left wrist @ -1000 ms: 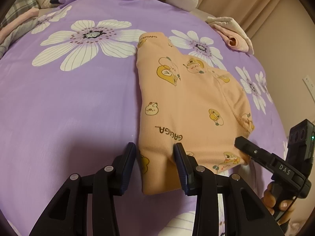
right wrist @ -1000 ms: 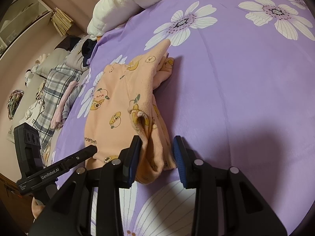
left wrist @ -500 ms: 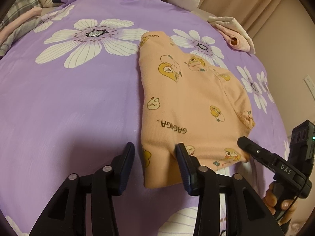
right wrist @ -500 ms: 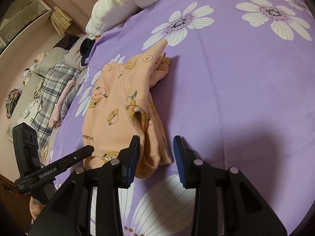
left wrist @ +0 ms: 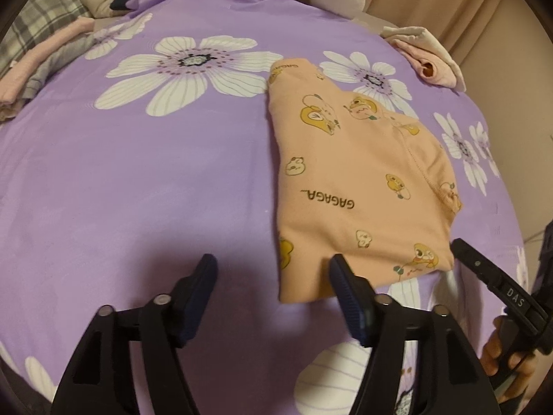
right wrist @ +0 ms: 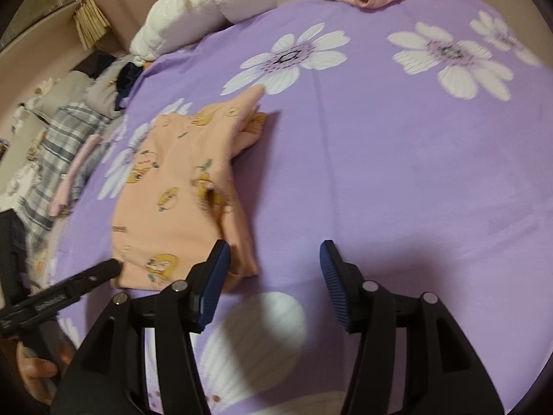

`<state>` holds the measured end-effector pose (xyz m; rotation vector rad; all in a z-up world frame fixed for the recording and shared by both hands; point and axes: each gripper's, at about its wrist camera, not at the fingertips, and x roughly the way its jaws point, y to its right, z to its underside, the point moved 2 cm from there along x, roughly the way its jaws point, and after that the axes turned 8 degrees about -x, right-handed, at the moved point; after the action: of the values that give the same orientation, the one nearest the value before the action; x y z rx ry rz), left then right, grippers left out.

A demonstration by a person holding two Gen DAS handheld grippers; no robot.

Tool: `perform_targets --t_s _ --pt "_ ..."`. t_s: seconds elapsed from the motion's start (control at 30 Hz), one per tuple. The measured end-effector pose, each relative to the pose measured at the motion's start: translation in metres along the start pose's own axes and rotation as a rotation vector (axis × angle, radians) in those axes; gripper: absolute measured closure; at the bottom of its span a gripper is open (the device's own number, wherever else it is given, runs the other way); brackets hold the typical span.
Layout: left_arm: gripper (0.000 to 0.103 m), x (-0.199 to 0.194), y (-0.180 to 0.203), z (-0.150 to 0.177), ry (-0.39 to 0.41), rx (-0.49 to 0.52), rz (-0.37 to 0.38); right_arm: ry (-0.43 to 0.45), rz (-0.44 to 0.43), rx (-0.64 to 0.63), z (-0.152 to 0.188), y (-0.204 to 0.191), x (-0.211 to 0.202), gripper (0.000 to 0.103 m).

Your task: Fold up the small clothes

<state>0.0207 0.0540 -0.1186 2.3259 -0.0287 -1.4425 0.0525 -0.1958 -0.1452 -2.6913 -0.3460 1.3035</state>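
Centre-right of left wrist view: folded peach garment [left wrist: 359, 186] flat on purple floral bedspread [left wrist: 138, 180]. Left gripper [left wrist: 271, 276] and right gripper [right wrist: 274, 263] jaws just opened, wide apart, gripping nothing.

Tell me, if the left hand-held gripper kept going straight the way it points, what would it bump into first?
Most likely the near left corner of the peach garment, or the purple flowered bedsheet just beside it. The left hand-held gripper stands open, tilted down over that edge; depth is hard to judge.
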Motion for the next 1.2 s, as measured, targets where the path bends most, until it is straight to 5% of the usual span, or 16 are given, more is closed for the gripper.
perform_targets --t_s 0.17,0.33,0.6,0.9,1.2 --pt "0.034 -0.01 0.0 0.005 -0.004 0.007 -0.039 0.021 0.043 -0.018 0.001 0.003 -0.018 0.036" --pt "0.008 -0.028 0.01 0.01 0.038 0.038 -0.055 0.057 0.069 -0.071 0.0 -0.007 -0.037 0.024" --pt "0.002 -0.063 0.024 0.009 0.136 0.064 -0.114 0.116 0.083 -0.163 0.0 -0.027 -0.065 0.001" --pt "0.001 -0.093 0.044 0.014 0.22 0.129 -0.188 0.188 0.067 -0.196 -0.004 -0.045 -0.096 0.0" --pt "0.001 -0.09 0.046 0.018 0.192 0.112 -0.16 0.165 0.088 -0.23 0.003 -0.052 -0.09 0.0"
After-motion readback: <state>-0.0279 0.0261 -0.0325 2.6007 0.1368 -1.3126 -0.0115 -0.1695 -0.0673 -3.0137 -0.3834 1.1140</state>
